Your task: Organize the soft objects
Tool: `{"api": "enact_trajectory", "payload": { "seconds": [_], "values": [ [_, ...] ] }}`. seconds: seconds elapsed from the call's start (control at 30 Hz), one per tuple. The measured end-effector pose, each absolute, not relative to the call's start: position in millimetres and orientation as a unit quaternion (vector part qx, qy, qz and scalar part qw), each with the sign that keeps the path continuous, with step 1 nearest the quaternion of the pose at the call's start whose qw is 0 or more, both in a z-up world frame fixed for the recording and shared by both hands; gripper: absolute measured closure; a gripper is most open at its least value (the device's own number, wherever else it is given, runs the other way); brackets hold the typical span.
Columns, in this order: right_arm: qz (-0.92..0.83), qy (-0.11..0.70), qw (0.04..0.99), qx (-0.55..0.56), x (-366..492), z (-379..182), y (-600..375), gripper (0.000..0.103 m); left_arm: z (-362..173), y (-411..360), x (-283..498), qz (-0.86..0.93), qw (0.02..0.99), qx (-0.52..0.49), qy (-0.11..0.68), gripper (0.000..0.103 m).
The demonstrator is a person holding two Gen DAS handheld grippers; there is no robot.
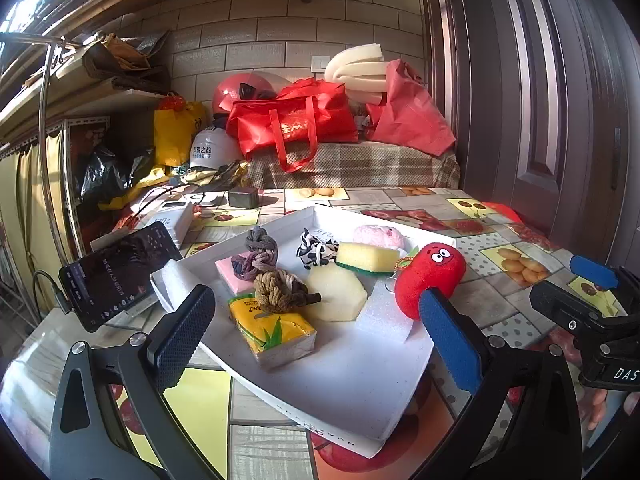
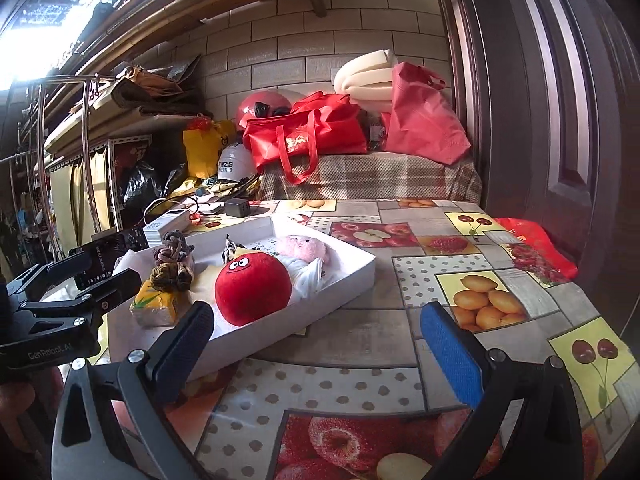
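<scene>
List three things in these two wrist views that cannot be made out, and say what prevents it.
- Pink pad, left wrist view: knotted ropes cover most of it.
- Phone screen text, left wrist view: too small and dark.
- White tray contents behind the red plush, right wrist view: the plush blocks them.

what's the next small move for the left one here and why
Probably ease the left hand-held gripper forward and down toward the yellow tissue pack. Its jaws are open and empty, and the pack lies nearest between them, at the front of the white tray, with bare tray floor around its near end. The right hand-held gripper is also open, over the table.
</scene>
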State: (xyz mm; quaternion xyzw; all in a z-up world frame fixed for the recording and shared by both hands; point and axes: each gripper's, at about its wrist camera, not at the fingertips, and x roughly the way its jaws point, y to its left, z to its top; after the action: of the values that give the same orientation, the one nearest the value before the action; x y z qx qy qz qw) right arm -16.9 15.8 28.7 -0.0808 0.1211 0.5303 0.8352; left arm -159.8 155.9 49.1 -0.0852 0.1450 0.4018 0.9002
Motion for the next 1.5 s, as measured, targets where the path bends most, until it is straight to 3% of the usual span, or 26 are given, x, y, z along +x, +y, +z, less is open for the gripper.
{"api": "enact_trajectory", "payload": {
  "seconds": [0.27, 0.57, 0.7, 0.9, 1.33, 1.5],
  "values": [
    [0.492, 0.158, 0.852, -0.083, -1, 29, -26, 0.000, 48, 129, -165, 0.407, 0.893, -0.091, 0.166, 0.000],
    [0.454, 0.035, 0.891, -0.003, -26, 44, -86, 0.000, 63, 98, -188, 0.475, 0.873, -0.045, 0.099, 0.000],
    [0.453, 0.097, 0.886, -0.022, -9, 41, -73, 0.000, 58, 101, -173, 0.434, 0.889, -0.047, 0.137, 0.000],
    [0.438, 0.109, 0.892, -0.033, -9, 37, -70, 0.000, 41, 117, -150, 0.430, 0.870, -0.083, 0.226, 0.000],
    [0.428, 0.131, 0.894, -0.014, -1, 34, -77, 0.000, 38, 121, -151, 0.440, 0.862, -0.092, 0.233, 0.000],
    [0.431, 0.129, 0.893, -0.022, -1, 35, -74, 0.000, 50, 111, -149, 0.472, 0.856, -0.034, 0.210, 0.000]
  ]
}}
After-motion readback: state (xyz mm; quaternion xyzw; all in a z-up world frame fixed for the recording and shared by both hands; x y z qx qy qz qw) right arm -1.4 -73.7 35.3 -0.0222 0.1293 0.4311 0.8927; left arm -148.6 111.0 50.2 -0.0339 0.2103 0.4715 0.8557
